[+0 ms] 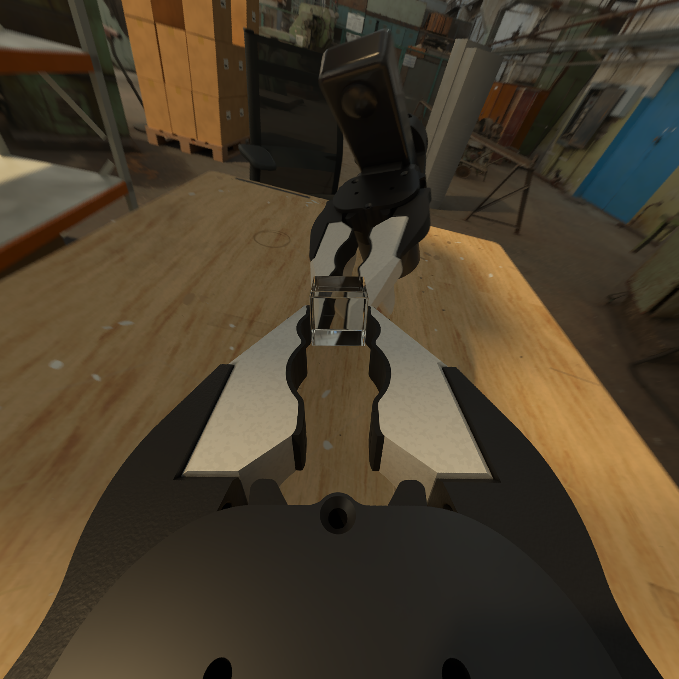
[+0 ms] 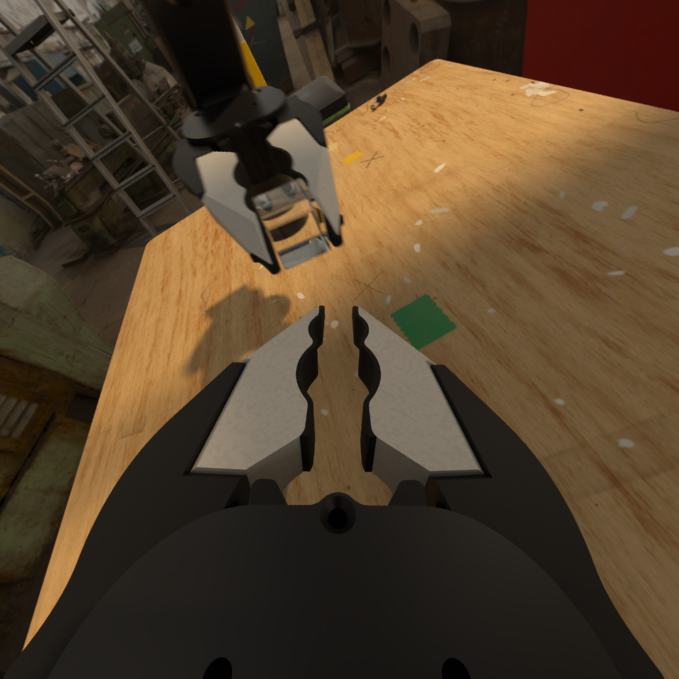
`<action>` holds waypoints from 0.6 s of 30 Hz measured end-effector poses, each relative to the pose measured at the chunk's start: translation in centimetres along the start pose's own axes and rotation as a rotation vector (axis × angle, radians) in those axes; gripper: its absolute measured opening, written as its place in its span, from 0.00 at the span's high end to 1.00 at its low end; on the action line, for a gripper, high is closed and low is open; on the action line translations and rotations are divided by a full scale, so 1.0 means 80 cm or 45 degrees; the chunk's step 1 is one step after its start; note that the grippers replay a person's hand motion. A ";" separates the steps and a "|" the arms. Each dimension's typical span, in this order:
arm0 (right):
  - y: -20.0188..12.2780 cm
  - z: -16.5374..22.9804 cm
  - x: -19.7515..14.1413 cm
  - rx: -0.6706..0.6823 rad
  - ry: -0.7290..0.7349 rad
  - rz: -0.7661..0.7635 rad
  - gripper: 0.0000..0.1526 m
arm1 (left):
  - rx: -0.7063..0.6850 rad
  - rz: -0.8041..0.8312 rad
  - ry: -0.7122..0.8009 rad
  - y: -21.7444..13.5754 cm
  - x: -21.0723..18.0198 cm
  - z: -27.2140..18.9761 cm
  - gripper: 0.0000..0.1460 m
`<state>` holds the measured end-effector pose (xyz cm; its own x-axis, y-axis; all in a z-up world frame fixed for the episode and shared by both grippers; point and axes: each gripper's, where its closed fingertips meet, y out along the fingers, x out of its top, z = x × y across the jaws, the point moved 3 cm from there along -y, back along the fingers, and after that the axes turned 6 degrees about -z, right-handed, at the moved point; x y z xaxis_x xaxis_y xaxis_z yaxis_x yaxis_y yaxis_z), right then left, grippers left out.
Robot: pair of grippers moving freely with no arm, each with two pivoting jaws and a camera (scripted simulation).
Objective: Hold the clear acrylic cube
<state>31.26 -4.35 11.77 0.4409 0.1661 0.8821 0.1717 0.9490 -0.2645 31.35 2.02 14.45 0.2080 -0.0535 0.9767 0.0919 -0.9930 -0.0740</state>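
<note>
My left gripper (image 1: pixel 338 323) is clamped on the clear acrylic cube (image 1: pixel 338 316), which sits at the very tips of my fingers (image 1: pixel 257 397), at the centre of the left wrist view. In the right wrist view the same cube (image 2: pixel 294 224) shows in the upper middle of the frame, between the left gripper (image 2: pixel 303 253) fingers and raised off the wooden table (image 2: pixel 514 330), with its shadow on the wood at middle left. My right gripper (image 2: pixel 338 312) holds nothing; its fingers stand a narrow gap apart with bare wood showing between them.

For room: in the right wrist view the table's left edge runs from lower left up toward the middle of the frame, close beside both tools, and beyond it the floor drops away with a metal ladder (image 2: pixel 92 128) at upper left. The wood spreads wide to the right of the frame, with only a flat green patch (image 2: pixel 422 323) just right of my right fingertips. In the left wrist view the right gripper (image 1: pixel 367 257) hangs just behind the cube, near it, whether touching I cannot tell. The far table edge lies behind that, with a dark chair (image 1: pixel 290 110) beyond.

The cube has equal sides, so no long axis; its faces sit square to my left fingers, top face level in the frame.
</note>
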 end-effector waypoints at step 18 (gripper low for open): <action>-0.177 -0.034 0.116 -0.282 -0.171 -0.398 0.91 | 0.026 -0.434 -0.307 -0.068 0.058 0.049 0.81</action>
<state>35.28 -16.99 22.62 0.2207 -0.0737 0.9725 0.4712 0.8811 -0.0402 35.60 7.59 18.58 0.3845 0.3064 0.8708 0.2134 -0.9473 0.2391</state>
